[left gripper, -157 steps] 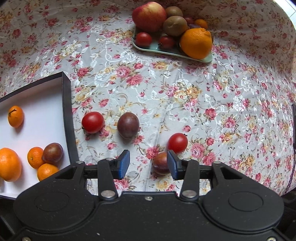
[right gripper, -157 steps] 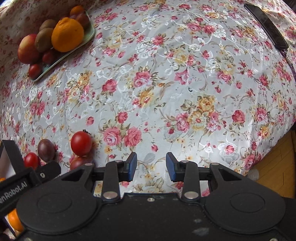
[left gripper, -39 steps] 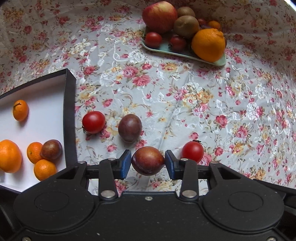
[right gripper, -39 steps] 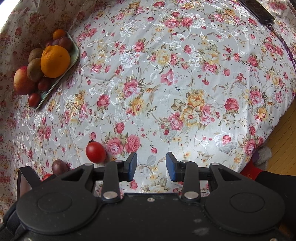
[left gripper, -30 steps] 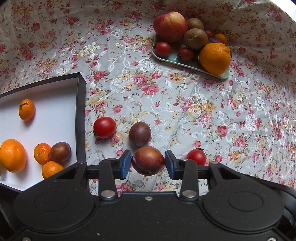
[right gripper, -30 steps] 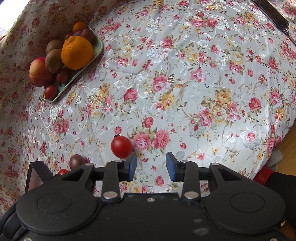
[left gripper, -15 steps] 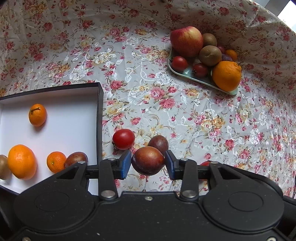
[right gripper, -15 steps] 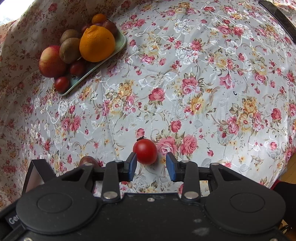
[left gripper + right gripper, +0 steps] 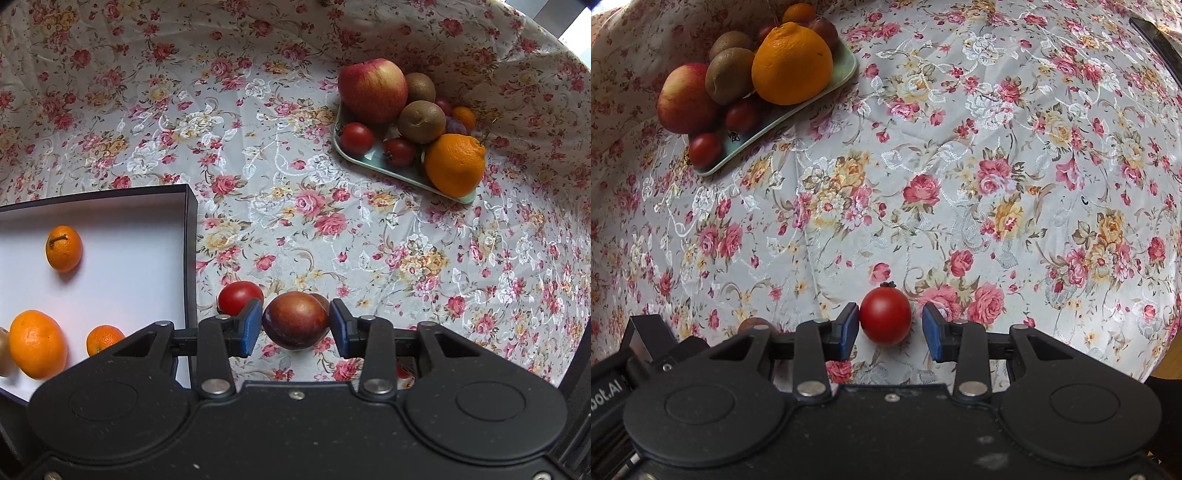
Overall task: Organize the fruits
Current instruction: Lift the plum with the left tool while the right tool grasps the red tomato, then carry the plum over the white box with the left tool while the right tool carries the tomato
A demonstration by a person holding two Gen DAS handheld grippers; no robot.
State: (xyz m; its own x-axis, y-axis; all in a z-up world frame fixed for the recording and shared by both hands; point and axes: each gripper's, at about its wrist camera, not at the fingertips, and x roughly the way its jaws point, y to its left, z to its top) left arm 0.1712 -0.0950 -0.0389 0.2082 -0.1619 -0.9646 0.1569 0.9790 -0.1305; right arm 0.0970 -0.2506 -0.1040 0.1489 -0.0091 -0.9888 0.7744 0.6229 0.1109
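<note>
Left wrist: left gripper (image 9: pixel 296 324) jaws clenched on dark plum (image 9: pixel 295 319), lifted, box (image 9: pixel 190 236) just left for drop-off. Right wrist: right gripper (image 9: pixel 890 326) jaws released, straddling tomato (image 9: pixel 885 316) on table (image 9: pixel 960 166), lined up for pick.

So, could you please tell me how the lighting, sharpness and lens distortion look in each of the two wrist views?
Left wrist view: sharp, fisheye bends the tablecloth upward at the edges, window glare top right, soft shadows inside the white box. Right wrist view: equally sharp, even daylight, mild sheen on the cloth, faint shadow under the tomato.
</note>
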